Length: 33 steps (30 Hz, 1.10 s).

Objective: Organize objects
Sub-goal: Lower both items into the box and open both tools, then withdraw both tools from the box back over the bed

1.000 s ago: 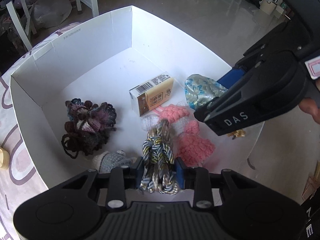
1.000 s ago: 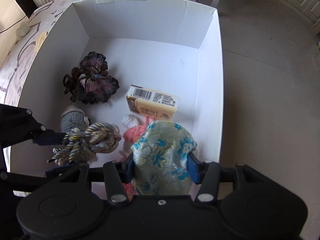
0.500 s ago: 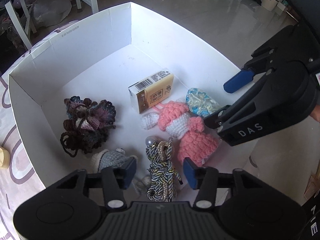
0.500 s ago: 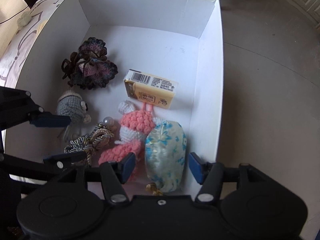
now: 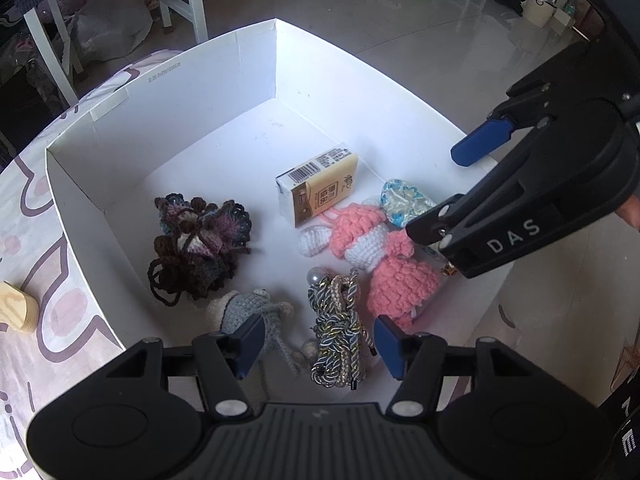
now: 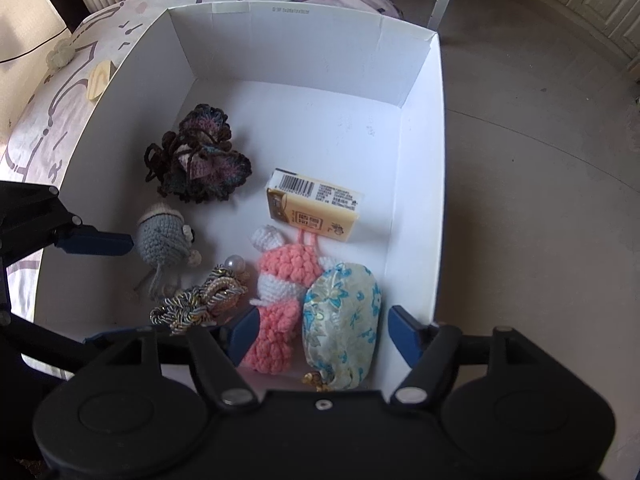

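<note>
Fingers (image 5: pixel 390 346) of your left gripper (image 5: pixel 316 346) had just spread, gripping nothing, above the braided cord (image 5: pixel 340 336). Your right gripper (image 6: pixel 322 330) had likewise widened; the floral pouch (image 6: pixel 340 322) lay free in the white box (image 6: pixel 280 44).

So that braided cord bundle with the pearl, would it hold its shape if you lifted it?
Probably not: the braided cord bundle is loose twisted rope, so it would likely sag and dangle. It looks light. The glossy strands may slip a little, and the pearl would probably swing.
</note>
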Tool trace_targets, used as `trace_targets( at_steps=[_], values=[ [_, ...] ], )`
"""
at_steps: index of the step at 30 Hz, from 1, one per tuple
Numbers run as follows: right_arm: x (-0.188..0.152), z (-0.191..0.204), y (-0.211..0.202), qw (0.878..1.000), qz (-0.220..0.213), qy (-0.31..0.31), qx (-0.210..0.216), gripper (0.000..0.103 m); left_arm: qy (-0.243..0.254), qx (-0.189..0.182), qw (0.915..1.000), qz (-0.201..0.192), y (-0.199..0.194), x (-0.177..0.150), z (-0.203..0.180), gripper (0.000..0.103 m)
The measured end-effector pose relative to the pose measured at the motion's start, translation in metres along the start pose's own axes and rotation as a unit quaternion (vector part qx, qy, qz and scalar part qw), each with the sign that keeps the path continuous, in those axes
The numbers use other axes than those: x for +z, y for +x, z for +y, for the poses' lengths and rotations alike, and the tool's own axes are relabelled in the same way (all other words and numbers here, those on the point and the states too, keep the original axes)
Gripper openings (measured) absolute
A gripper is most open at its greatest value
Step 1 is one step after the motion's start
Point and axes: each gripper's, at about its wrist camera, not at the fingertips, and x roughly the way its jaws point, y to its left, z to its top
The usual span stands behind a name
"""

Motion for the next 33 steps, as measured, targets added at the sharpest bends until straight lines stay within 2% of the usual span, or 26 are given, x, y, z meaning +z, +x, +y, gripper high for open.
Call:
trace_targets(
  at_steps=[11,15,23,33],
  values=[
    [0.004,0.010,-0.031,0.999,-0.050,0.006,0.004,0.075,-0.037,0.008,0.9987,-0.035,-0.026,0.001,0.022,0.067],
    [0.003,0.011,-0.042,0.997,-0.072,0.016,-0.001,0.081,-0.052,0.014,0.9970,-0.056,-0.040,0.001,0.029,0.068],
    [-0.010,0.007,-0.062,0.992,-0.106,0.061,-0.005,0.081,-0.066,0.022,0.9940,-0.085,-0.063,-0.004,0.040,0.077],
    [-0.019,0.008,-0.077,0.986,-0.134,0.095,-0.021,0.090,-0.084,0.040,0.9890,-0.115,-0.087,-0.019,0.053,0.089]
  ],
)
